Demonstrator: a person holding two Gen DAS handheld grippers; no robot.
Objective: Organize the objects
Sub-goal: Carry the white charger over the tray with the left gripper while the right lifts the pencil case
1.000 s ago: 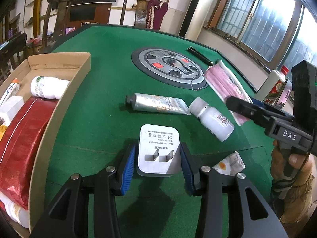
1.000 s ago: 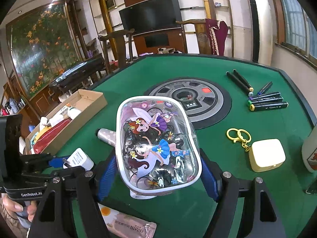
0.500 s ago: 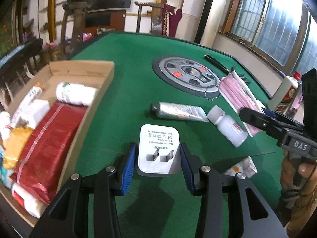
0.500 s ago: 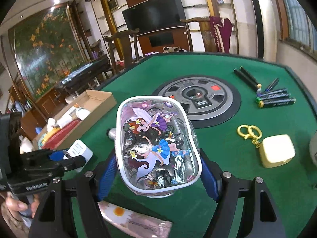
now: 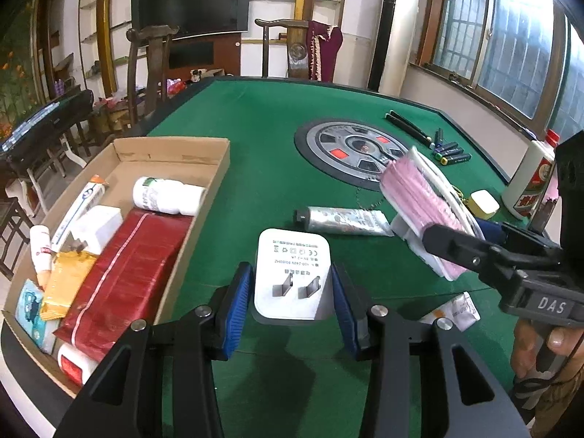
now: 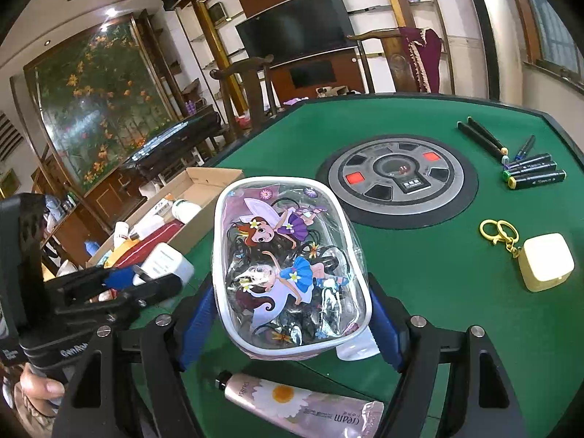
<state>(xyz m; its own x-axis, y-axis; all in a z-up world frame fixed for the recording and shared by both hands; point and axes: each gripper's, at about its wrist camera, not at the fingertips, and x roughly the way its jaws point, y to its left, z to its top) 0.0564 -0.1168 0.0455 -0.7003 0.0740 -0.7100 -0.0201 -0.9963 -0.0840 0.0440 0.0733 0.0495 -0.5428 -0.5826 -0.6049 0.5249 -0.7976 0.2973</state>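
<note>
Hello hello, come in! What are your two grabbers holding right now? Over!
Left hand-held gripper shut on white charger. Right hand-held gripper shut on clear cartoon pouch. Cardboard box near the charger, path clear.

You are working over a green felt table with a dark raised rim. A round grey control disc sits recessed at its centre. At the left edge rests an open cardboard box. On the felt you will find a silver tube, a pink cream tube near your edge, a group of dark markers, a gold key clasp attached to a cream square case, and a white bottle standing upright at the right edge.
</note>
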